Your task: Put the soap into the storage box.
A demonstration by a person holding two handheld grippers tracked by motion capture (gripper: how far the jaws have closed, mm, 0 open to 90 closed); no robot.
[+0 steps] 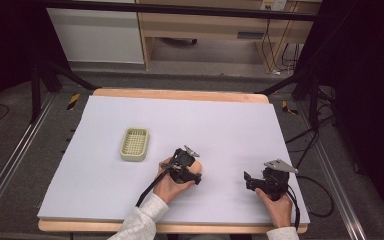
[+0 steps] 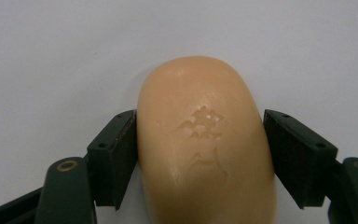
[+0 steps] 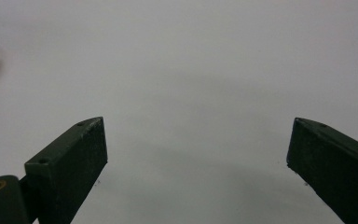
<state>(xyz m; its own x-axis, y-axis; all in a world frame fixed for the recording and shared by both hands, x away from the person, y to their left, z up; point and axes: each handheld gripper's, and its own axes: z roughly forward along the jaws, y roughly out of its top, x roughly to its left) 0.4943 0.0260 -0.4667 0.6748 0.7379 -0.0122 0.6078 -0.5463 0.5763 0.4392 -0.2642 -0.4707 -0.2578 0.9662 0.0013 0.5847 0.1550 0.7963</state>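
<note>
Left gripper view alone shows soap bar's embossed stamp.

- The soap bar looks waxy and smooth, with a soft sheen and a stamped mark pressed into its top.
- The left gripper has matt black plastic jaws with brass-coloured metal eyelets.
- The right gripper has finely grained jaw faces.
- The surface carries a matt, pale, paper-like sheet over a light wood edge.
- The soap dish looks like pale plastic with a slotted grid.
</note>
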